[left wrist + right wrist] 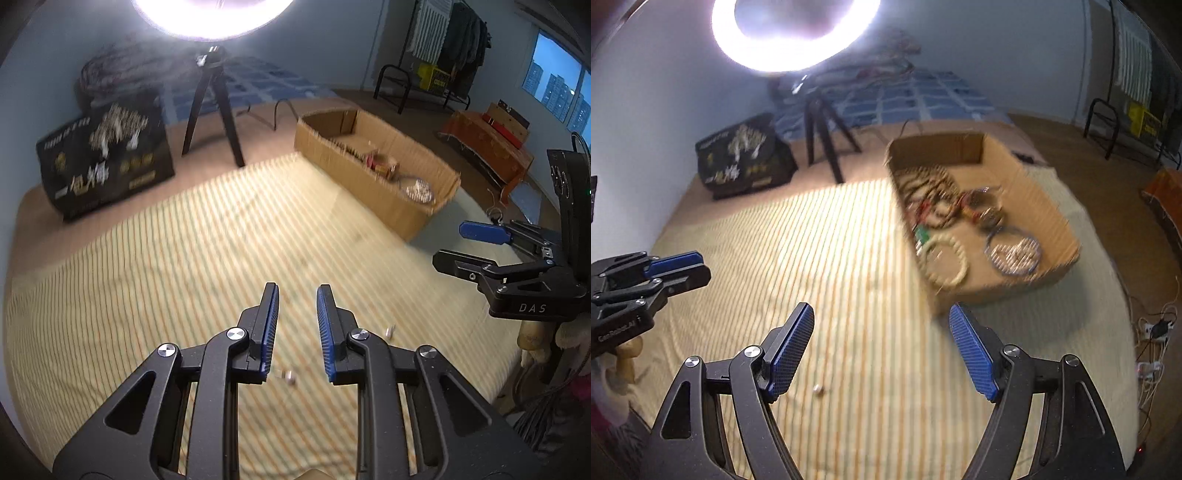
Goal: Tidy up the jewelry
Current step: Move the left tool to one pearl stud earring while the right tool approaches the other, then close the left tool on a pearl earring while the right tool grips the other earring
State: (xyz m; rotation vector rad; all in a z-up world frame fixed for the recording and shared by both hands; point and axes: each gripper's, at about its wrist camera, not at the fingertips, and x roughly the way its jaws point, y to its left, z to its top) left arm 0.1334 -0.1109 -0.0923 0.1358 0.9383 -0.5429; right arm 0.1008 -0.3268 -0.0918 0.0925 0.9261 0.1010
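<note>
My left gripper is open and empty above the striped cloth. A small silver jewelry piece lies on the cloth between its fingers, and another small piece lies to the right. My right gripper is open wide and empty; a small bead-like piece lies on the cloth below it. A cardboard box at the right holds several bracelets and necklaces, including a white beaded bracelet. The box also shows in the left wrist view. The right gripper shows in the left wrist view, the left gripper in the right wrist view.
A black printed box stands at the back left. A ring light on a black tripod stands behind the cloth. A blue checked blanket lies at the back. Cables and a power strip lie on the floor at the right.
</note>
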